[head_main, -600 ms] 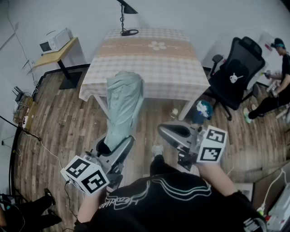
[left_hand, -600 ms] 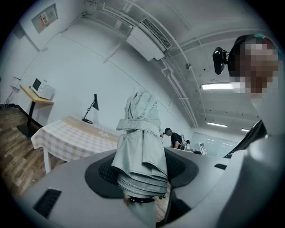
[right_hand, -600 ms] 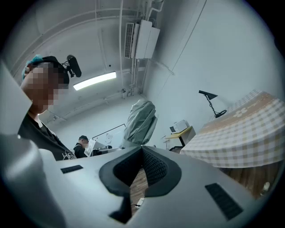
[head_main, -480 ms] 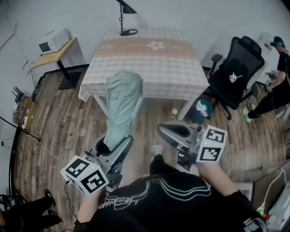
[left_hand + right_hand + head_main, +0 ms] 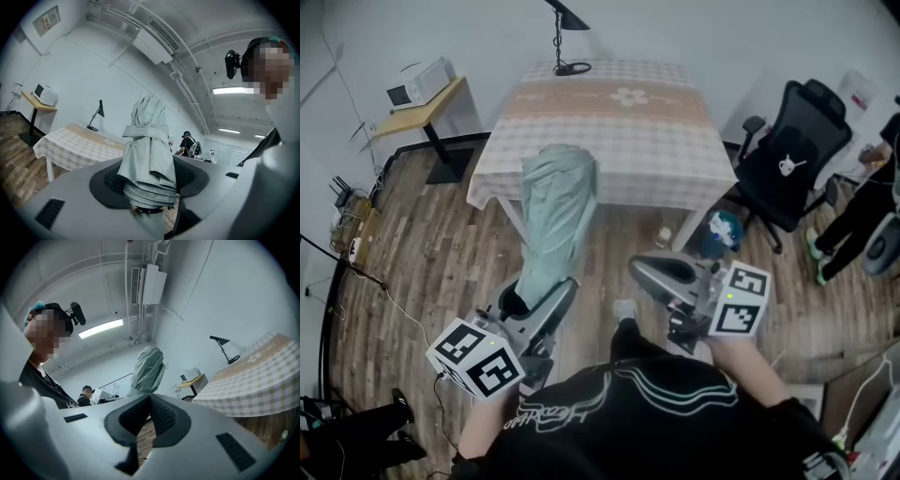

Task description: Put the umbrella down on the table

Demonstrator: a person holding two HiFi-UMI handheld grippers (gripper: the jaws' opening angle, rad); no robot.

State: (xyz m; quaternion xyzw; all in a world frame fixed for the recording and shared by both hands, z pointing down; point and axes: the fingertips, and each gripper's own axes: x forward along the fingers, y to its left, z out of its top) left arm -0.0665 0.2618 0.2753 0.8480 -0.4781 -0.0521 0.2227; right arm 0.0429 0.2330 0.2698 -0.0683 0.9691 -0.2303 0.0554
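The folded pale green umbrella [image 5: 554, 217] stands upright in front of me, its top reaching the near edge of the table [image 5: 609, 141], which wears a checked cloth. My left gripper [image 5: 540, 306] is shut on the umbrella's lower end. In the left gripper view the bundled cloth of the umbrella [image 5: 147, 150] fills the gap between the pads of the left gripper [image 5: 150, 182]. My right gripper [image 5: 662, 277] hangs to the right of the umbrella, apart from it. In the right gripper view the tips of the right gripper [image 5: 150, 409] meet with nothing between them.
A black desk lamp [image 5: 566, 39] stands at the table's far edge. A side desk with a microwave [image 5: 416, 84] is at the far left. A black office chair [image 5: 791, 161] and a person [image 5: 870, 214] are on the right. A small bottle [image 5: 662, 234] lies on the wooden floor.
The person at the right has moved towards the picture's right edge. Both grippers and the umbrella keep their places.
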